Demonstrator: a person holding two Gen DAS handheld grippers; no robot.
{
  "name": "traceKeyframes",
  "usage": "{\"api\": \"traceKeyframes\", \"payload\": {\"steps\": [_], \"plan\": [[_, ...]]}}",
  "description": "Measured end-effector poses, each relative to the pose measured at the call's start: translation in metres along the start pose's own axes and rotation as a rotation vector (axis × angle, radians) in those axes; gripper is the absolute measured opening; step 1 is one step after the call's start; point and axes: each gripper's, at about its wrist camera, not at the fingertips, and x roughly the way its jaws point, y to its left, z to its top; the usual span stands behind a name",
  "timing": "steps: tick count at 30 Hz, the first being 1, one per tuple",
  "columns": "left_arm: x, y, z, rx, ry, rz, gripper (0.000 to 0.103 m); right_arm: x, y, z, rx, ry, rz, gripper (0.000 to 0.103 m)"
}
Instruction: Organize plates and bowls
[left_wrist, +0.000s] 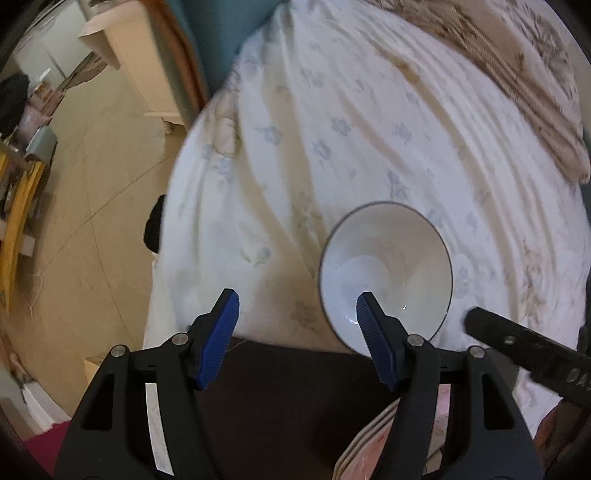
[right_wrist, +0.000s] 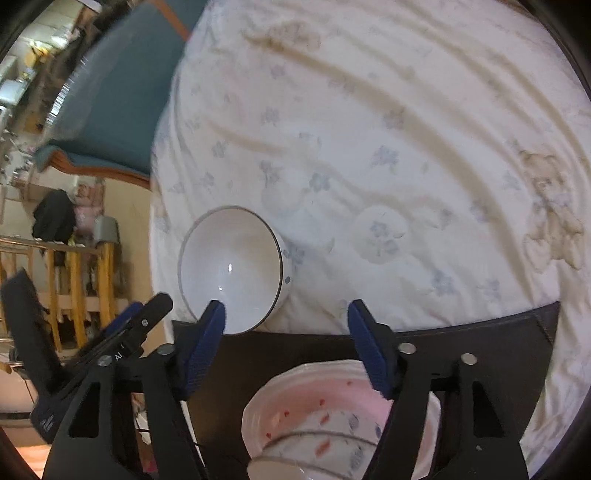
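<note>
Bed in pale floral sheet (right_wrist: 406, 110), white bowl (right_wrist: 231, 269) on it, beige blanket (left_wrist: 517, 74) at far side

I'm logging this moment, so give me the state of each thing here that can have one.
left gripper: open, holding nothing.
right gripper: open, holding nothing.
white bowl: on the bedsheet, tipped on its side, empty.
pink plates: stacked on the dark surface.
patterned bowl: atop the plates, upright.

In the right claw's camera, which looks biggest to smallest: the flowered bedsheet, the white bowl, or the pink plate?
1. Flowered bedsheet
2-3. White bowl and pink plate: unsure; the plate is partly hidden and nearer the camera.
</note>
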Motion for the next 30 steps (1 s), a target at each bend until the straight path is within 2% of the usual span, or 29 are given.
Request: {"api": "traceKeyframes", "payload": {"steps": [3, 5, 7, 8, 10, 12, 13, 15, 17, 19, 27, 30], "plan": [[0.013, -0.008, 0.002, 0.045, 0.018, 0.02, 0.063, 0.021, 0.006, 0.005, -0.004, 0.035, -0.032, 0.058], [0.022, -0.01, 0.004, 0.055, 0.032, 0.029, 0.058, 0.034, 0.009, 0.007, -0.004, 0.053, -0.046, 0.055], [0.029, -0.01, 0.005, 0.066, 0.047, 0.033, 0.051, 0.046, 0.011, 0.01, 0.006, 0.071, -0.056, 0.051], [0.031, -0.009, 0.007, 0.072, 0.051, 0.031, 0.046, 0.05, 0.012, 0.01, 0.004, 0.08, -0.06, 0.044], [0.033, -0.009, 0.007, 0.081, 0.052, 0.031, 0.035, 0.061, 0.015, 0.011, -0.003, 0.103, -0.072, 0.041], [0.036, -0.007, 0.007, 0.084, 0.06, 0.018, 0.02, 0.067, 0.018, 0.012, -0.018, 0.113, -0.088, 0.034], [0.037, -0.006, 0.006, 0.084, 0.064, 0.007, 0.018, 0.07, 0.018, 0.012, -0.023, 0.117, -0.097, 0.032], [0.037, -0.008, 0.005, 0.096, 0.071, -0.017, 0.009, 0.075, 0.018, 0.013, -0.023, 0.117, -0.11, 0.02], [0.034, -0.013, 0.003, 0.133, 0.062, 0.001, 0.008, 0.076, 0.018, 0.014, -0.025, 0.114, -0.106, 0.015], [0.032, -0.014, 0.001, 0.13, 0.063, 0.007, 0.008, 0.077, 0.022, 0.014, -0.046, 0.113, -0.121, 0.014], [0.003, -0.022, -0.001, 0.15, 0.026, -0.008, 0.009, 0.056, 0.02, 0.009, -0.059, 0.066, -0.102, 0.013], [-0.019, -0.021, -0.004, 0.143, 0.008, -0.045, 0.01, 0.042, 0.023, 0.004, -0.063, 0.042, -0.084, 0.013]]}}
